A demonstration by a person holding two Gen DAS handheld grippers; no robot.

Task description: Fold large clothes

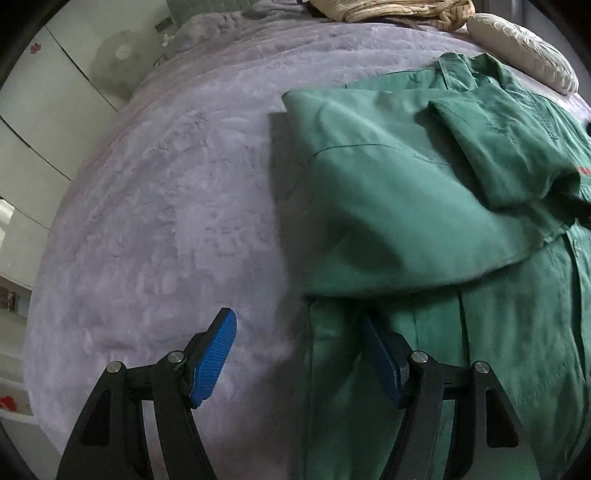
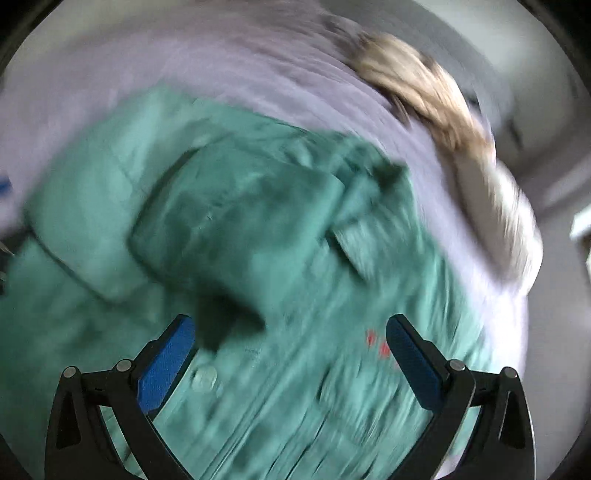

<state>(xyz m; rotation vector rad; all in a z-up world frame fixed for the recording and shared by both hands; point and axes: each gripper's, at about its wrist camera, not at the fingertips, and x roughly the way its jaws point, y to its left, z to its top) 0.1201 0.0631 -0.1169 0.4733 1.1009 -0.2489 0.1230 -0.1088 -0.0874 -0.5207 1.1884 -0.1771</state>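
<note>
A large green garment (image 1: 424, 206) lies spread on a lavender plush bed cover (image 1: 155, 192), one side and a sleeve already folded inward over its body. The left gripper (image 1: 299, 325) hangs above the garment's left edge with its blue pads wide apart, one over the cover and one over the cloth, holding nothing. The right gripper (image 2: 290, 332) (its view is heavily smeared by blur) also stands open above the garment's buttoned front, empty. A pale pillow (image 1: 524, 55) and a bundle of beige cloth (image 1: 391, 9) sit at the bed's far end.
</note>
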